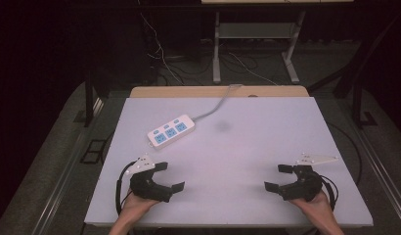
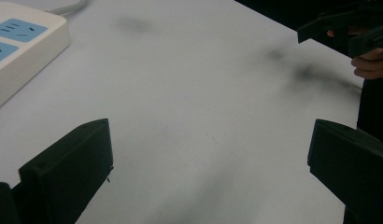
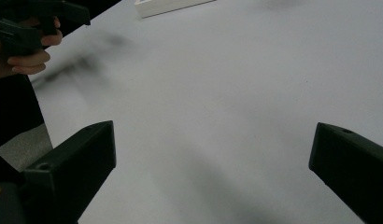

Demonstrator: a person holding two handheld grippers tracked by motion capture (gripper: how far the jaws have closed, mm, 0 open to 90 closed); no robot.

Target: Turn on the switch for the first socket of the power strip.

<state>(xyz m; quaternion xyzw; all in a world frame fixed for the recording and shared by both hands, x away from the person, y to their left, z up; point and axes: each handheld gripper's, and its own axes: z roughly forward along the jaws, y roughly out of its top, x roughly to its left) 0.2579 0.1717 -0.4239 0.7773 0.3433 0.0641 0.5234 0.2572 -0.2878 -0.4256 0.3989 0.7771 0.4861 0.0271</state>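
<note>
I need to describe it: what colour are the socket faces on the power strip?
Light blue, set in the white power strip; the high view shows them best.

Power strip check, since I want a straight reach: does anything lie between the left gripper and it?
Nothing visible does. The left gripper rests open at the near edge, and bare white table runs from it to the power strip. The strip's grey cable trails off its far end.

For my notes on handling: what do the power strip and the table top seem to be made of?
Power strip: probably hard plastic, cream body with a slight sheen and rounded edges, with blue socket faces. Table top: matte pale board, maybe laminate; a wooden-looking strip shows along its far edge.
</note>
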